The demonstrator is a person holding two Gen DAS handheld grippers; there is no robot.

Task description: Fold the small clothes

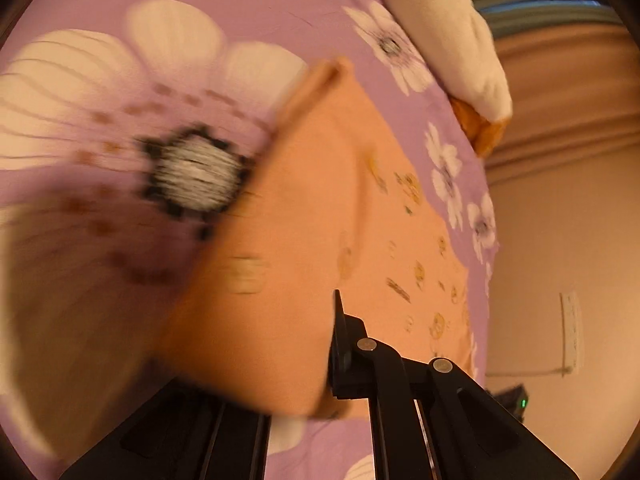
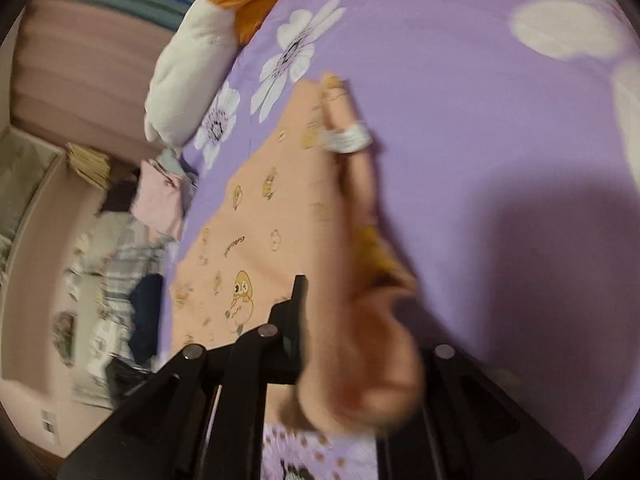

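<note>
A small peach garment with little cartoon prints (image 1: 304, 216) lies on a purple flowered bedsheet (image 1: 248, 12). My left gripper (image 1: 296, 364) is shut on one edge of the garment and holds that part lifted; the left finger is hidden behind the cloth. In the right wrist view the same peach garment (image 2: 256, 224) spreads across the bedsheet (image 2: 460, 92). My right gripper (image 2: 352, 360) is shut on a bunched, lifted fold of it that has a white ribbed cuff (image 2: 348, 138). Both views are motion-blurred.
A white and orange plush pillow (image 1: 452, 40) lies at the bed's far edge, and shows in the right wrist view (image 2: 192, 68). Beyond the bed edge are piled clothes (image 2: 156, 200) on the floor and a pink wall (image 1: 560, 220).
</note>
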